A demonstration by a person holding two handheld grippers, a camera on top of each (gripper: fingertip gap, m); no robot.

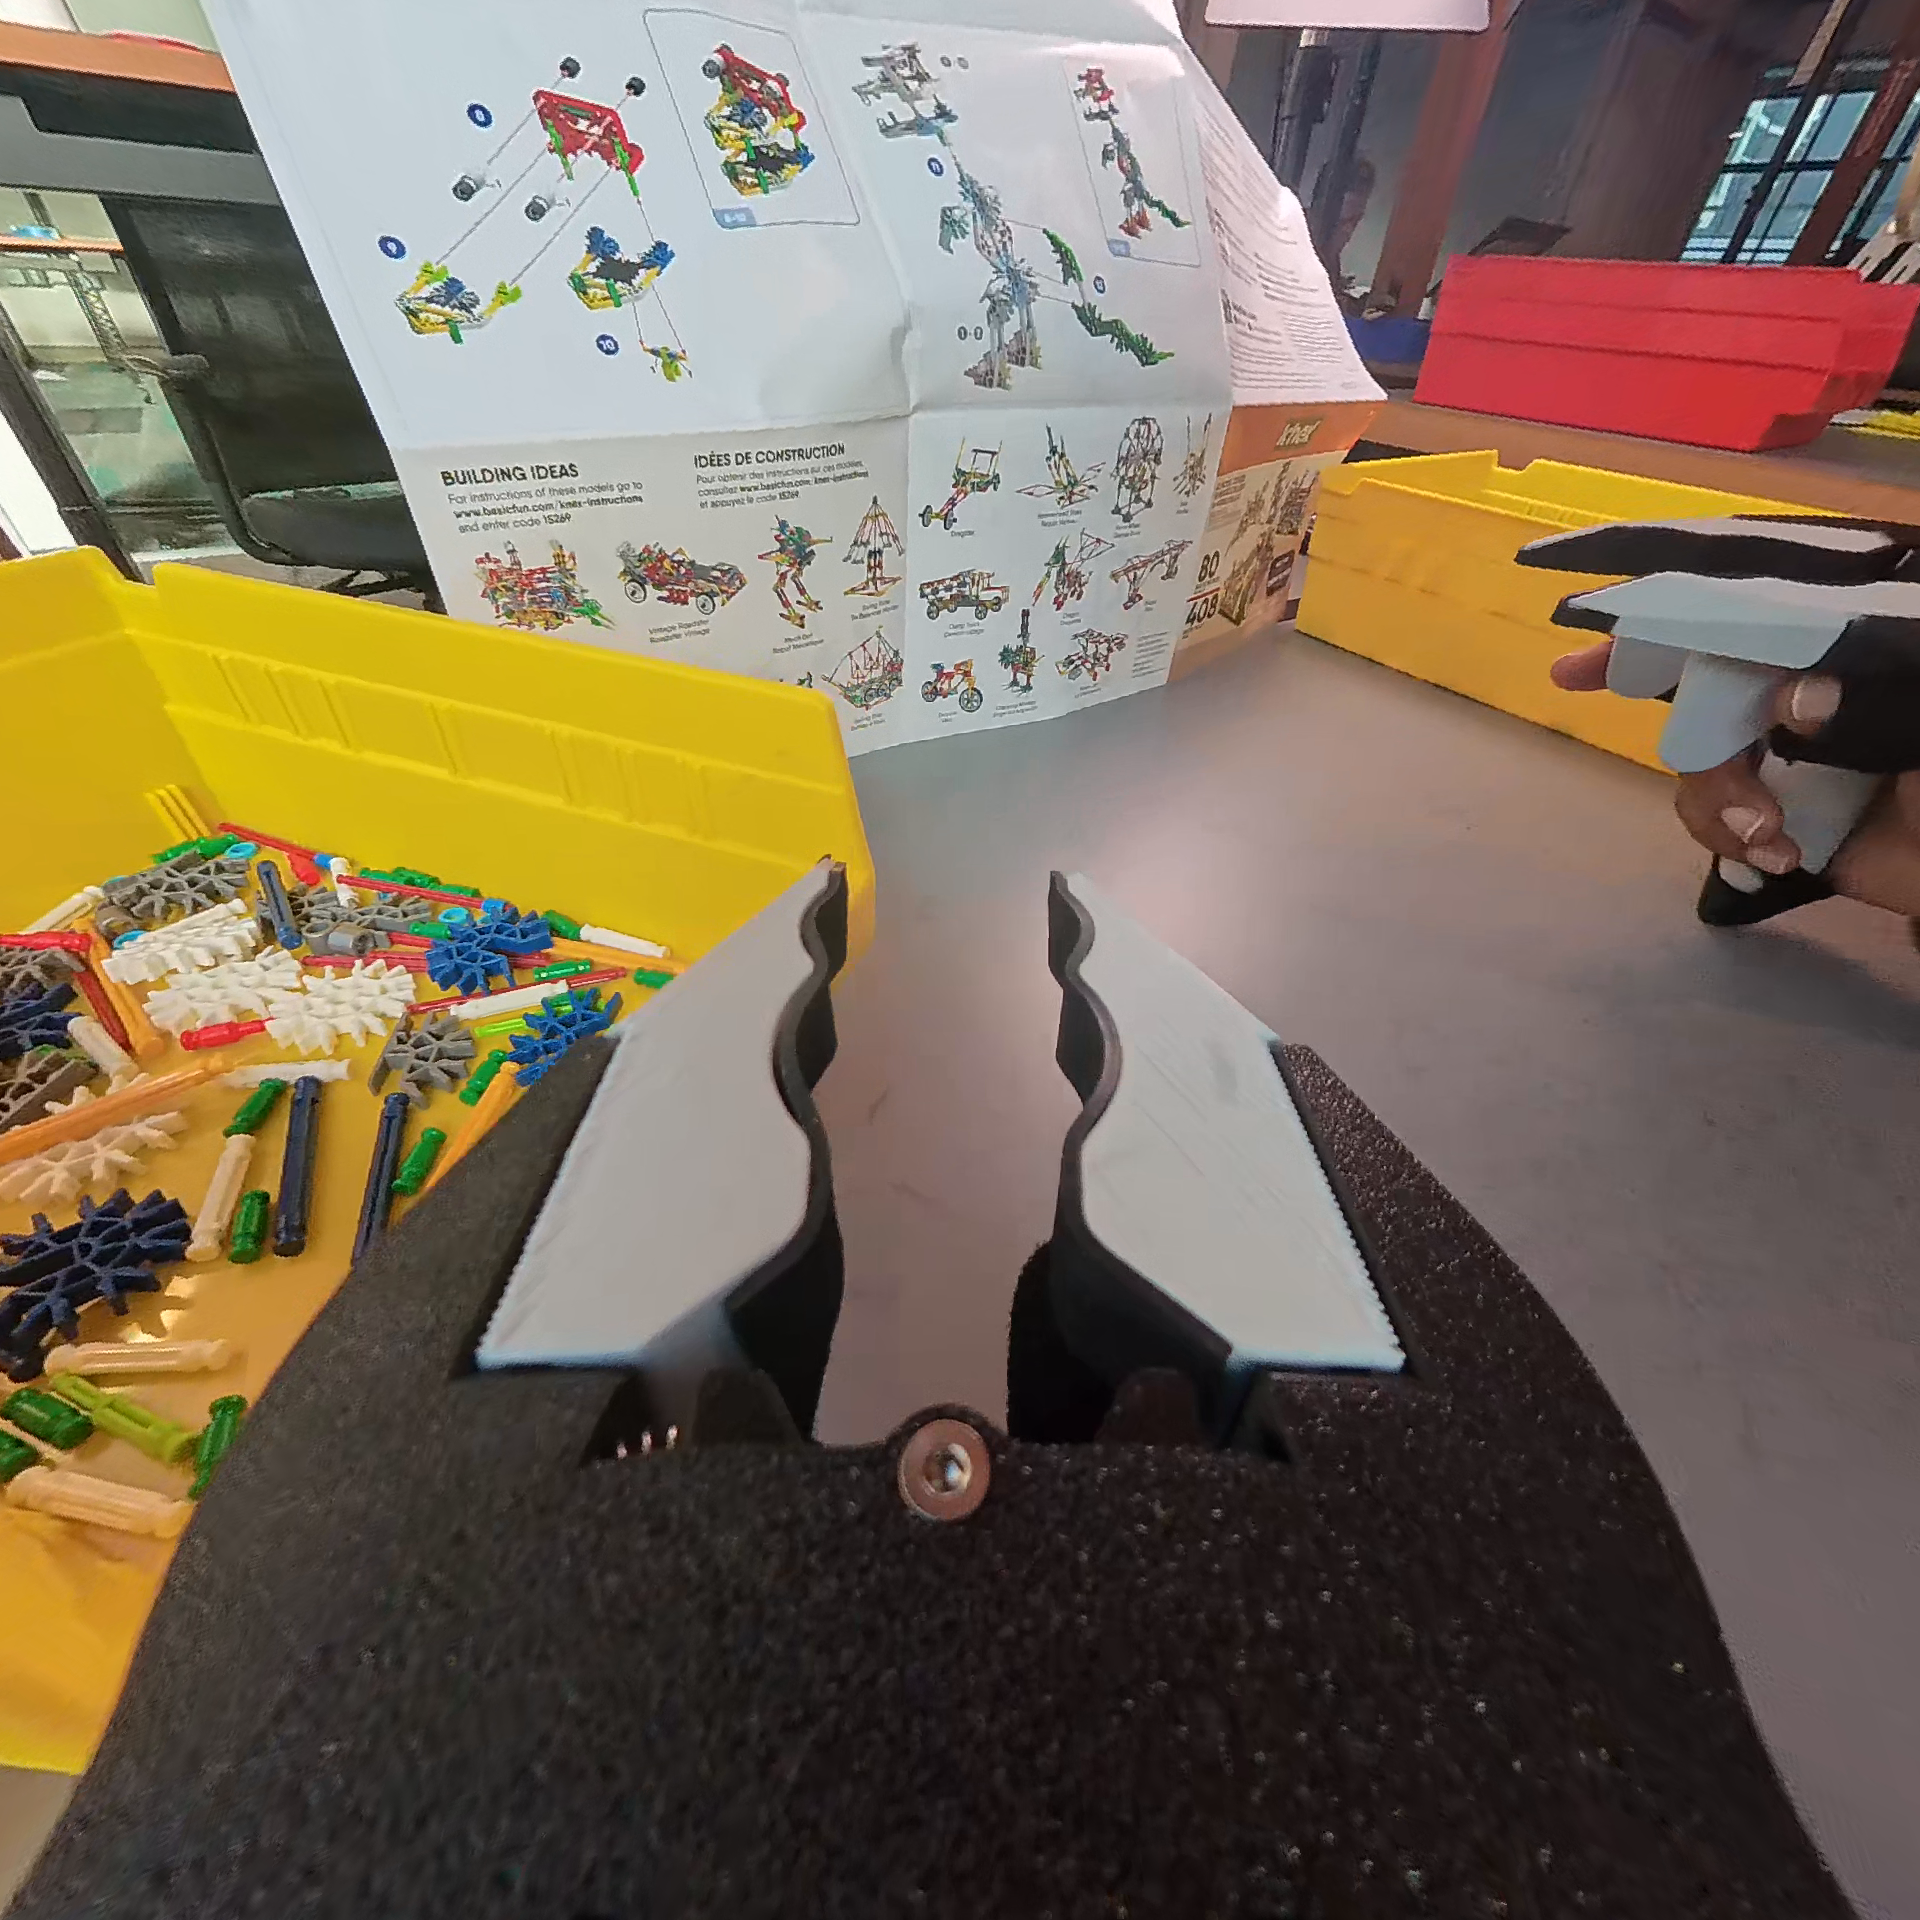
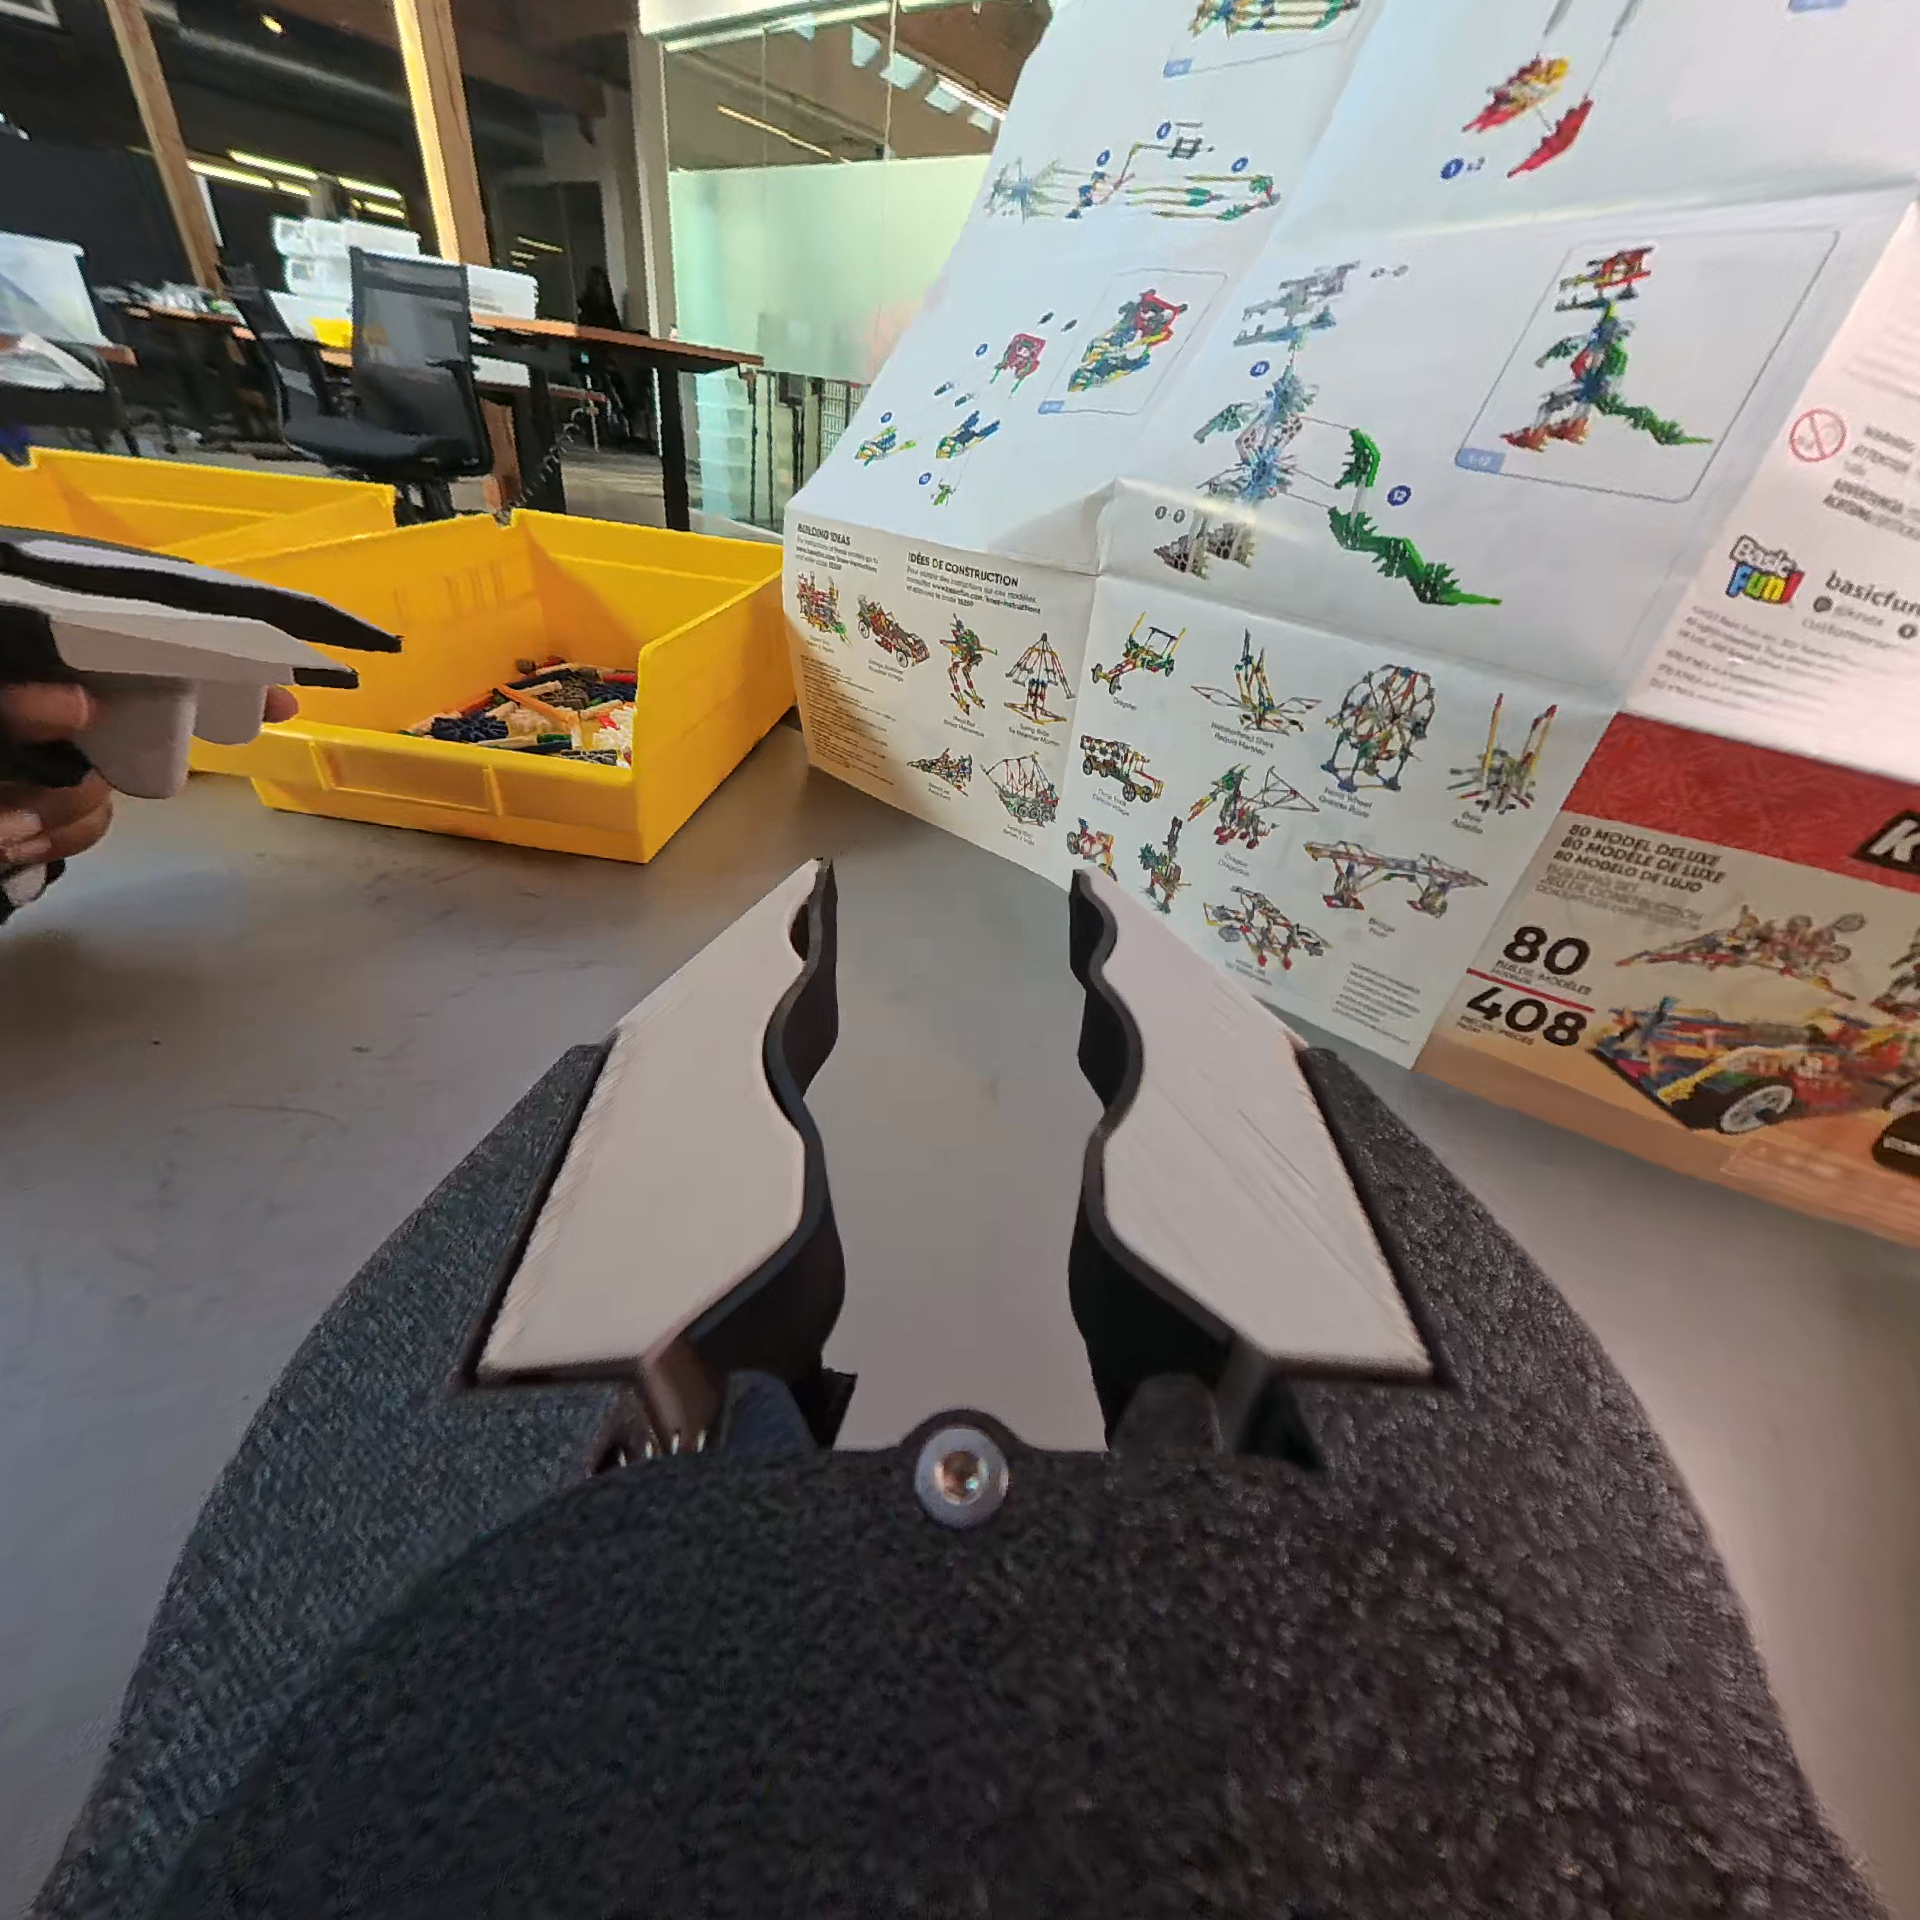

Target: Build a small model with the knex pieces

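Note:
My left gripper (image 1: 943, 878) is open and empty above the grey table (image 1: 1299, 935), beside the right wall of a yellow bin (image 1: 499, 727). The bin holds several loose plastic rods and snowflake-shaped connectors (image 1: 301, 997). My right gripper (image 2: 951, 883) is open and empty above the table (image 2: 312, 1039), its fingers towards a large white instruction sheet (image 2: 1299, 520) propped upright against a toy box (image 2: 1714, 956). The right gripper also shows in the left wrist view (image 1: 1548, 582), held by a hand. The left gripper shows at the left of the right wrist view (image 2: 374, 660).
A second yellow bin (image 1: 1455, 582) stands at the right rear and red bins (image 1: 1662, 343) lie behind it. The instruction sheet (image 1: 831, 364) stands across the back of the table. Desks and office chairs (image 2: 405, 384) fill the room behind. There is about 25 cm between the tips of the two grippers.

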